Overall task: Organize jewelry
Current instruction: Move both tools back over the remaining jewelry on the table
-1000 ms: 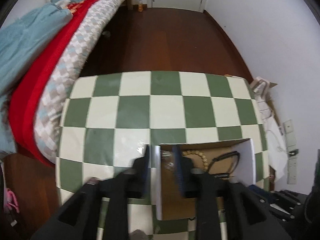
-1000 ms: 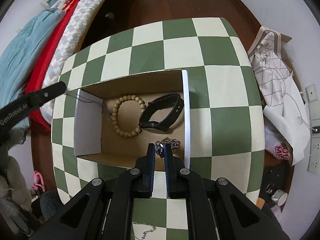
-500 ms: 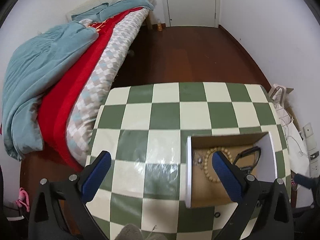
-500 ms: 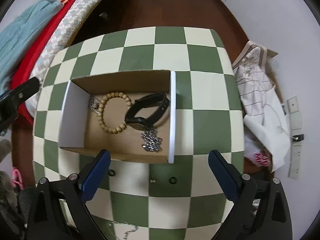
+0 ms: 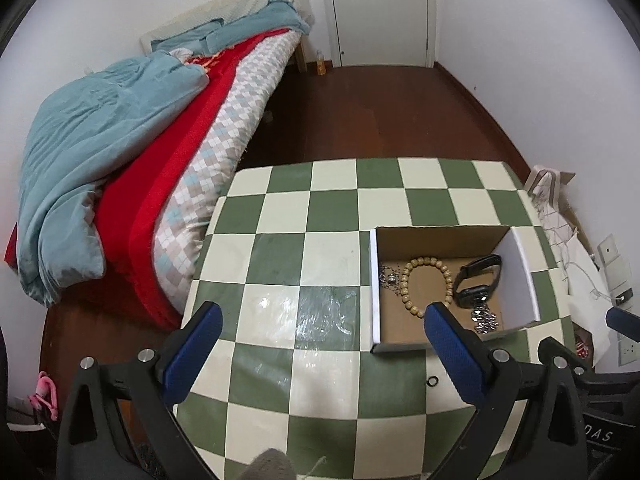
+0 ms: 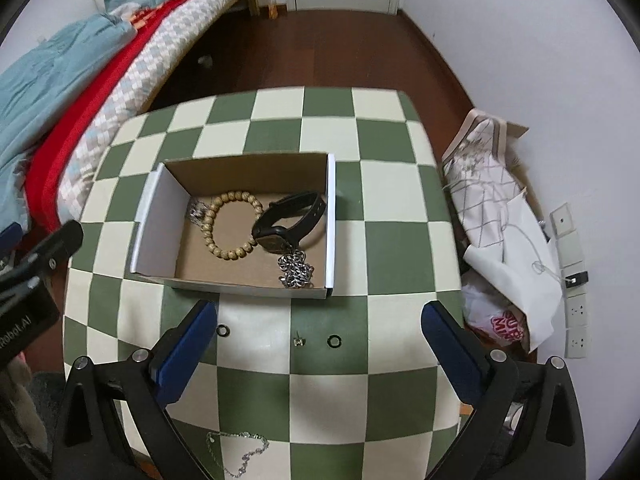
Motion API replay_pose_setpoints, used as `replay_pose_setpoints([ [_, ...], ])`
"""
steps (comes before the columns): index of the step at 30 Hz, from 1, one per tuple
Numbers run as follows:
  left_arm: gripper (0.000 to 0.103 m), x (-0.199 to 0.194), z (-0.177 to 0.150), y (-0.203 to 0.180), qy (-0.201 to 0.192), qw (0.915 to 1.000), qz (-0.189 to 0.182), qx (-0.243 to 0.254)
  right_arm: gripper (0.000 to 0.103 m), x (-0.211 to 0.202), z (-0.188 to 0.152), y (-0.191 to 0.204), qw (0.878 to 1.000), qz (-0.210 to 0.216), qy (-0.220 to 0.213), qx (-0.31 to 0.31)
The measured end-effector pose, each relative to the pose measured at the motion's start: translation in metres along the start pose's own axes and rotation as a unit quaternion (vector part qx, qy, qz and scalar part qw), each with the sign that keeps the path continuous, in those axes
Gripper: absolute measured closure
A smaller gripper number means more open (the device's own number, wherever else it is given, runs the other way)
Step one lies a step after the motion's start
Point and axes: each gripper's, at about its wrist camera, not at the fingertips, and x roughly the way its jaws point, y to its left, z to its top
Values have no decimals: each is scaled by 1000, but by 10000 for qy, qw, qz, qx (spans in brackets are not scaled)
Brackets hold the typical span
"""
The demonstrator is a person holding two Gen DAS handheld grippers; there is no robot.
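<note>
An open cardboard box (image 6: 156, 216) (image 5: 524, 272) sits on the green and cream checkered table (image 6: 384, 248). In it lie a wooden bead bracelet (image 6: 234, 226) (image 5: 426, 284), a black watch (image 6: 288, 224) (image 5: 478, 280), a silver chain (image 6: 296, 270) and a small silver piece (image 6: 197, 212). On the table in front of the box lie two black rings (image 6: 223, 331) (image 6: 334, 341), a small stud (image 6: 298, 342) and a thin silver necklace (image 6: 240, 450). My right gripper (image 6: 320, 344) is open and empty above them. My left gripper (image 5: 320, 354) is open and empty, left of the box.
A bed with red and blue bedding (image 5: 120, 152) runs along the table's left side. Bags and papers (image 6: 504, 232) lie on the floor to the right by the wall. A door (image 5: 380, 8) stands at the far end of the wooden floor.
Both grippers opened and drew back and up from the box. The right one let the silver chain go into the box; the left one let go of the box wall.
</note>
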Motion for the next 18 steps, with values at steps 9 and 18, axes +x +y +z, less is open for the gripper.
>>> replay_pose_setpoints([
  [9,0,-54,-16,7,-421,9991,11,2,0,-63,-21,6,9979,-78,-632,-71],
  [18,0,-96,-30,14,-717,9974,-27,-20,0,-120,-44,3,9934,-101,-1144,-30],
])
